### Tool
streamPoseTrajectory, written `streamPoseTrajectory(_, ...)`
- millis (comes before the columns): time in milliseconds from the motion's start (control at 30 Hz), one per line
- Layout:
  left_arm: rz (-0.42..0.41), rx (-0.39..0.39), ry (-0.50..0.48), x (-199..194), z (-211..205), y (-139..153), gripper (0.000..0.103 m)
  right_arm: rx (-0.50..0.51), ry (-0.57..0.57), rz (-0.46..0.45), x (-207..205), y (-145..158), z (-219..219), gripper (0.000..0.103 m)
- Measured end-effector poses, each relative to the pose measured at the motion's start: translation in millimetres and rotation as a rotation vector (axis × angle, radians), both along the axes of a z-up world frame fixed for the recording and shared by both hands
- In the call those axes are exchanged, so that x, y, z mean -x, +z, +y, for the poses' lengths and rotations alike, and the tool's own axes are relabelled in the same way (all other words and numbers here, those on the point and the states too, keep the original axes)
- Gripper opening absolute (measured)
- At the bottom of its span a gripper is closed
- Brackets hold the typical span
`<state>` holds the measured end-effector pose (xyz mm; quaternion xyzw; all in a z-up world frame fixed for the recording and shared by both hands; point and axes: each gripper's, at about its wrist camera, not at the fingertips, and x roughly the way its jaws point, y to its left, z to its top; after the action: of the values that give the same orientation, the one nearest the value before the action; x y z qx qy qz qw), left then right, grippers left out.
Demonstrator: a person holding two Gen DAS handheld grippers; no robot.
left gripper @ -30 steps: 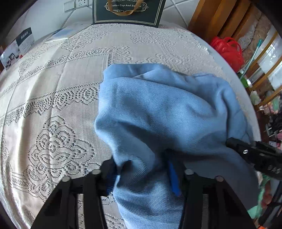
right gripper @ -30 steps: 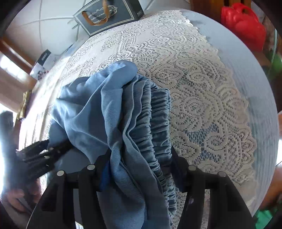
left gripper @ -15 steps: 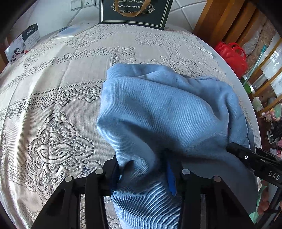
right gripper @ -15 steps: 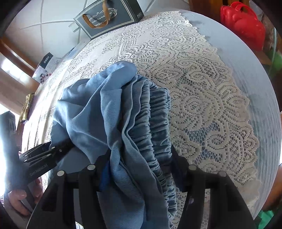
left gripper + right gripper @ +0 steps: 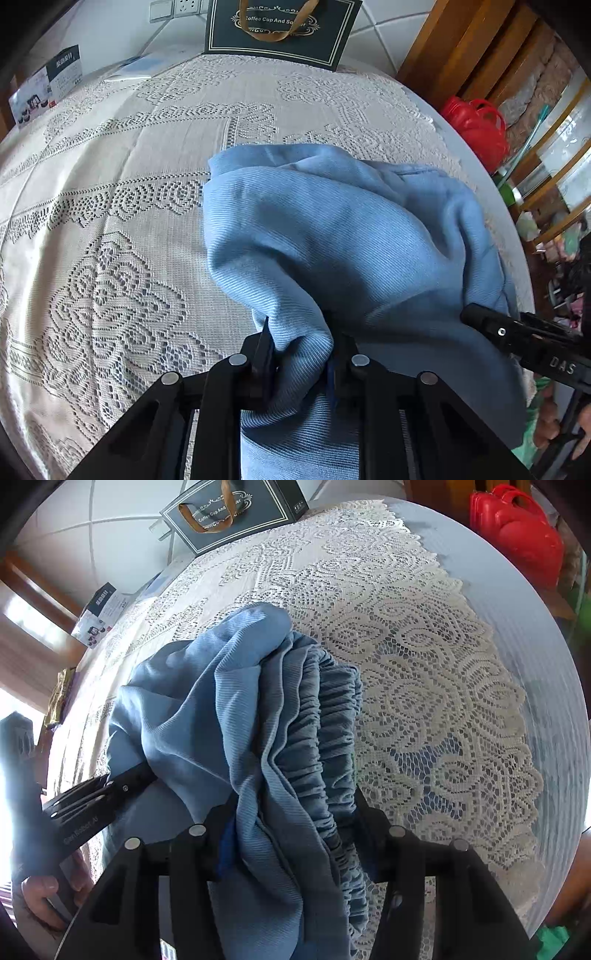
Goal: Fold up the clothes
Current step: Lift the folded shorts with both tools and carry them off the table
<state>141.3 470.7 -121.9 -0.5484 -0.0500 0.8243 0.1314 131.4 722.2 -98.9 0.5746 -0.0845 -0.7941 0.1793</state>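
Note:
A blue ribbed garment (image 5: 343, 236) with a gathered elastic waistband (image 5: 328, 738) lies bunched on the lace tablecloth (image 5: 122, 229). My left gripper (image 5: 301, 350) is shut on a fold of the blue cloth near its close edge. My right gripper (image 5: 291, 812) is shut on the bunched waistband and cloth. The right gripper shows in the left wrist view (image 5: 517, 339) at the right, under the cloth's edge. The left gripper shows in the right wrist view (image 5: 99, 797) at the left, its tips hidden by cloth.
A dark gift bag (image 5: 280, 29) stands at the table's far edge. A leaflet (image 5: 44, 85) stands at the far left. A red bag (image 5: 476, 125) and wooden furniture (image 5: 480, 48) are off the table's right side. The table's rounded edge (image 5: 535, 635) runs along the right.
The left gripper has closed tighter on the fold. Both grippers have shifted slightly forward over the table with the cloth; the garment has settled a little.

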Motion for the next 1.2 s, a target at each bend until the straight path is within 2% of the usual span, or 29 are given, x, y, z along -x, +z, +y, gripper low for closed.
streamPoseTrajectory(67, 0.000, -0.013, 0.004, -1.2, -1.5, 2.1, 0.017, 0.007, 0.000, 0.000, 0.6, 0.7, 0.7, 0.050)
streamPoseTrajectory(133, 0.009, -0.020, -0.001, -1.8, -3.3, 10.7, 0.016, 0.029, -0.002, 0.008, 0.1, 7.4, 2.1, 0.043)
streamPoseTrajectory(400, 0.097, -0.004, -0.015, -8.6, -12.8, 65.7, 0.016, 0.109, 0.022, 0.116, -13.1, 54.8, -7.5, 0.027)
streamPoseTrajectory(633, 0.158, 0.002, 0.037, -21.1, -56.0, 104.8, 0.015, 0.169, 0.097, 0.188, -16.0, 88.8, -45.1, 0.024)
streamPoseTrajectory(767, 0.199, -0.002, 0.078, -25.8, -103.0, 131.9, 0.015, 0.184, 0.148, 0.219, -18.6, 105.3, -81.3, 0.024)
streamPoseTrajectory(867, 0.224, -0.002, 0.104, -26.4, -141.1, 145.0, 0.015, 0.180, 0.194, 0.259, -25.9, 121.3, -128.7, 0.024)
streamPoseTrajectory(1033, 0.255, 0.004, 0.141, -23.9, -238.0, 159.5, 0.015, 0.174, 0.245, 0.314, -40.5, 139.8, -215.2, 0.024)
streamPoseTrajectory(1200, 0.291, 0.027, 0.140, -9.0, -338.0, 183.9, 0.015, 0.191, 0.245, 0.336, -61.7, 149.4, -313.4, 0.023)
